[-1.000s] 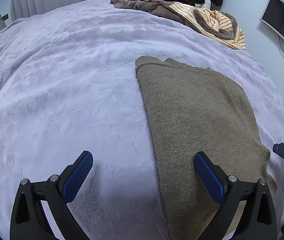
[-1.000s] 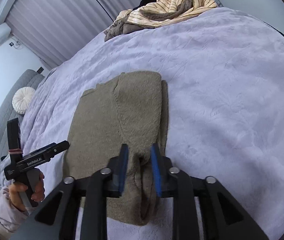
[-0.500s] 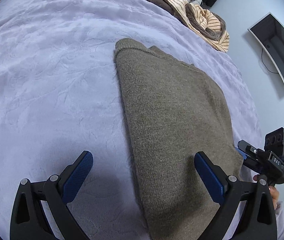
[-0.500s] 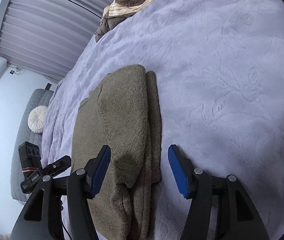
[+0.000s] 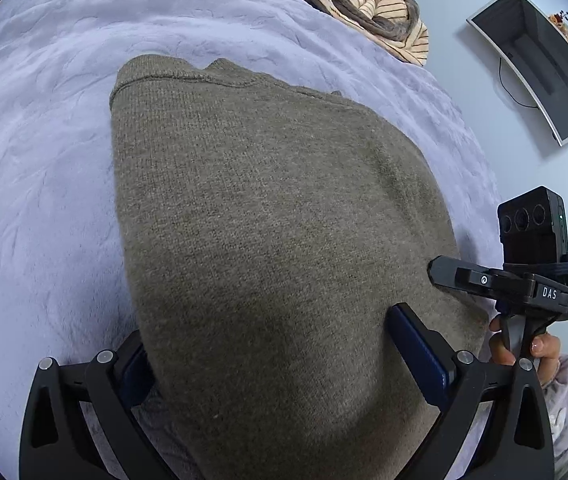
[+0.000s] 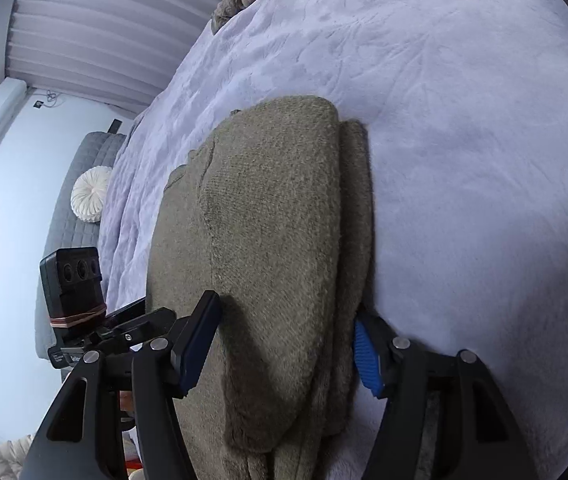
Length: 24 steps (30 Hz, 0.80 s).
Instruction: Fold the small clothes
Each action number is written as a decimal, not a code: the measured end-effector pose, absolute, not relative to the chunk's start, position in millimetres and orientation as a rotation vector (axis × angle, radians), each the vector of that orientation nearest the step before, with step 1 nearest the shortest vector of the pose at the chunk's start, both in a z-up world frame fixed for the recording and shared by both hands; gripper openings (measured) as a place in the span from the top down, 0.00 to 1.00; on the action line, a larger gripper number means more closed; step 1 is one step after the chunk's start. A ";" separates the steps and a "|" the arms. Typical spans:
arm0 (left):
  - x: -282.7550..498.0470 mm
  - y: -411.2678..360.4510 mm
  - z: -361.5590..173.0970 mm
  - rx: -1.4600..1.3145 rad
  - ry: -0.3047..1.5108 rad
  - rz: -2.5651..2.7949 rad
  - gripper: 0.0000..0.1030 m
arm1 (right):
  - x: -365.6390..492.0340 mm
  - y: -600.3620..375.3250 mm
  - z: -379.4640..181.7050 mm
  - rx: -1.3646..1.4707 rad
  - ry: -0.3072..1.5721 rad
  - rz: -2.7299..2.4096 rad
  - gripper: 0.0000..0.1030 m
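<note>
A big bed takes up most of the room, and it is covered with a soft, pale purple blanket (image 5: 44, 140) that has a leafy pattern pressed into it. A folded brown knit sweater (image 5: 268, 220) lies flat on the blanket, close to the near edge. In the right wrist view you can see the sweater (image 6: 276, 220) has a folded sleeve part lying on top and more layers peeking out on its right side. The left gripper (image 5: 280, 360) is wide open, with one blue pad on each side of the sweater's near end; the left pad is partly tucked behind the cloth. The right gripper (image 6: 284, 348) is wide open too, with its two blue pads on either side of the sweater's near end. Neither one is pinching the cloth. At the far side of the bed there is a pile of clothes (image 5: 368, 4), some cream with dark stripes and some brown. A dark flat screen (image 5: 540, 60) hangs on the pale wall, with a thin cord below it. In the right wrist view there are long pale curtains (image 6: 96, 32), a gray padded headboard (image 6: 72, 184), and a round white pillow (image 6: 90, 194) resting by it.
</note>
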<state>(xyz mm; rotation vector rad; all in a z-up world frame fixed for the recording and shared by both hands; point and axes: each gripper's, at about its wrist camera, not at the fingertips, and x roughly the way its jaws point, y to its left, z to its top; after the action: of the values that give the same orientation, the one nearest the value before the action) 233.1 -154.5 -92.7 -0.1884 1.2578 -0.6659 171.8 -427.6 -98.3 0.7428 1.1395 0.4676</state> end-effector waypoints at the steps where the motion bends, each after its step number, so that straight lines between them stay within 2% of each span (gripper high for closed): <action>1: 233.3 -156.6 -93.0 -0.182 1.256 -0.658 0.01 | 174.9 -424.5 -100.5 0.745 1.141 0.479 0.36; 3: 234.7 -157.9 -92.6 -0.178 1.253 -0.656 0.01 | 177.1 -420.5 -103.8 0.763 1.128 0.477 0.36; 4: 234.2 -157.1 -91.7 -0.180 1.249 -0.655 0.02 | 176.4 -419.5 -104.6 0.773 1.121 0.473 0.39; 5: 233.7 -156.4 -90.8 -0.180 1.242 -0.653 0.03 | 175.3 -418.6 -105.3 0.786 1.117 0.474 0.47; 6: 231.7 -154.2 -89.3 -0.179 1.231 -0.653 0.10 | 172.1 -417.8 -105.9 0.811 1.115 0.483 0.53; 7: 230.0 -152.6 -86.2 -0.177 1.219 -0.659 0.14 | 169.2 -417.9 -106.7 0.849 1.108 0.491 0.63; 9: 228.4 -147.8 -79.7 -0.188 1.205 -0.670 0.27 | 166.0 -417.9 -104.0 0.889 1.088 0.500 0.70; 13: 230.1 -134.9 -65.9 -0.241 1.201 -0.699 0.49 | 159.0 -415.5 -93.9 0.977 1.050 0.531 0.71; 15: 229.8 -127.8 -57.1 -0.289 1.201 -0.734 0.54 | 155.5 -410.8 -86.3 1.019 1.031 0.556 0.71; 24: 186.5 -106.7 4.9 -0.276 1.154 -0.771 0.54 | 119.2 -383.0 -34.1 1.054 0.994 0.627 0.71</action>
<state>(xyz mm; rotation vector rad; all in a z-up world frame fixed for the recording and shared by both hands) 186.5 -106.7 4.9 -0.2757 1.1542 -0.7715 119.2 -383.0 -34.1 1.0539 0.9942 0.6270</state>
